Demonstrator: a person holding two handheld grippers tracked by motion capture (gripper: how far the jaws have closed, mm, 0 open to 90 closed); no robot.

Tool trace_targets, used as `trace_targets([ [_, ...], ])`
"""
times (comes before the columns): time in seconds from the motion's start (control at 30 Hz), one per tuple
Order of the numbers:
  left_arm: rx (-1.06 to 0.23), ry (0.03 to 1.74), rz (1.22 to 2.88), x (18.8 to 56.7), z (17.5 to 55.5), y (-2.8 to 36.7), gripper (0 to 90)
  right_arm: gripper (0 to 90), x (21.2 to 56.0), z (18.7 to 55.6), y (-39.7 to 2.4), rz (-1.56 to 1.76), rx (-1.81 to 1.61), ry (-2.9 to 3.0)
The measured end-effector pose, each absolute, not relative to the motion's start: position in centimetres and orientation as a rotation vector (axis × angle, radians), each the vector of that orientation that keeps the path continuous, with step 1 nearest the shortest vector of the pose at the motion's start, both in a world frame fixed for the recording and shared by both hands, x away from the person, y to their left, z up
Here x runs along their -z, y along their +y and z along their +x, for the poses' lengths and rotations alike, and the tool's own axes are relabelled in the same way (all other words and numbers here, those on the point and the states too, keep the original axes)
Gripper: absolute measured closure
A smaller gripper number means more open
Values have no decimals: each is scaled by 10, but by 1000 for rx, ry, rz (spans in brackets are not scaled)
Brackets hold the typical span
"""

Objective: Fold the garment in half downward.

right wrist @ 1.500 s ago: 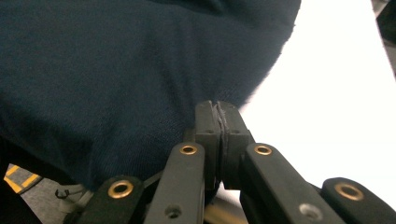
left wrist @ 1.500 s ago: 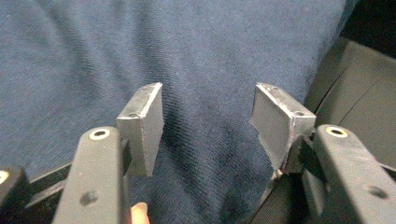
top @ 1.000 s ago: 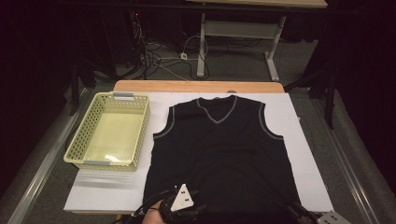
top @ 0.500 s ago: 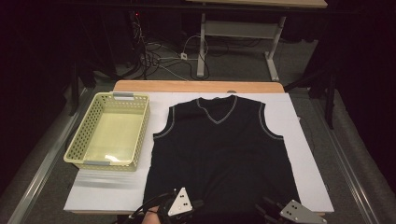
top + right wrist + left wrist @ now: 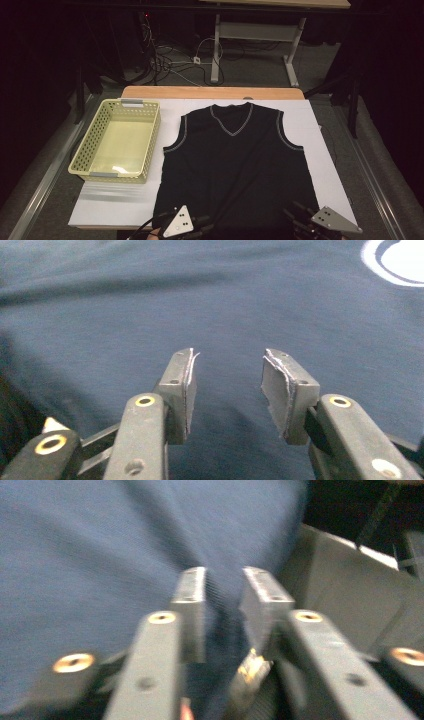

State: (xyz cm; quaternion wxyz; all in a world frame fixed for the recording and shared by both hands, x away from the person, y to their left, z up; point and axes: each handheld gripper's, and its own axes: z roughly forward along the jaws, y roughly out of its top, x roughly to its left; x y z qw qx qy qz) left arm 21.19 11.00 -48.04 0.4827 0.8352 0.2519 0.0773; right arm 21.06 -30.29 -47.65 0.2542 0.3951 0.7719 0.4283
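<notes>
a black vest (image 5: 235, 165) lies flat on the white sheet (image 5: 115, 205), just right of the yellow basket (image 5: 117, 142). the left gripper (image 5: 224, 597) and right gripper (image 5: 227, 375) hover at its near hem with jaws apart, having just been opening, nothing pinched. this likely sets up lifting the hem for 1 fold.

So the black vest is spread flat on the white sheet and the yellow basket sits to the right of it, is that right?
Not quite. The yellow basket sits to the left of the black vest, not the right, as the high view shows. The rest holds: the vest is spread flat on the white sheet.
</notes>
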Motion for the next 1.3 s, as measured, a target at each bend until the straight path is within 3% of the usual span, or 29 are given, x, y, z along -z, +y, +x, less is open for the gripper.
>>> trace_targets([
  [0.13,-241,704,1975,475,224,130,402,510,475,210,-329,1160,-1128,2012],
  [0.33,-248,835,1938,473,249,153,257,480,488,211,-360,1311,-1076,2003],
  [0.4,-259,851,1934,471,255,155,203,527,492,208,-361,1300,-1082,1989],
  [0.5,-263,853,1937,471,260,154,158,763,493,206,-359,1275,-1101,2002],
  [0.57,-269,844,1948,471,262,151,158,854,493,203,-356,1241,-1111,2031],
  [0.83,-336,837,2044,471,264,145,196,861,485,178,-362,1206,-1033,2023],
  [1.03,-426,953,2063,472,259,168,346,658,476,184,-359,1222,-1080,1968],
  [1.23,-411,1143,2079,488,247,187,497,635,469,197,-340,1143,-1137,1988],
  [1.3,-451,1154,2054,491,242,182,499,631,470,203,-334,1125,-1138,2009],
])
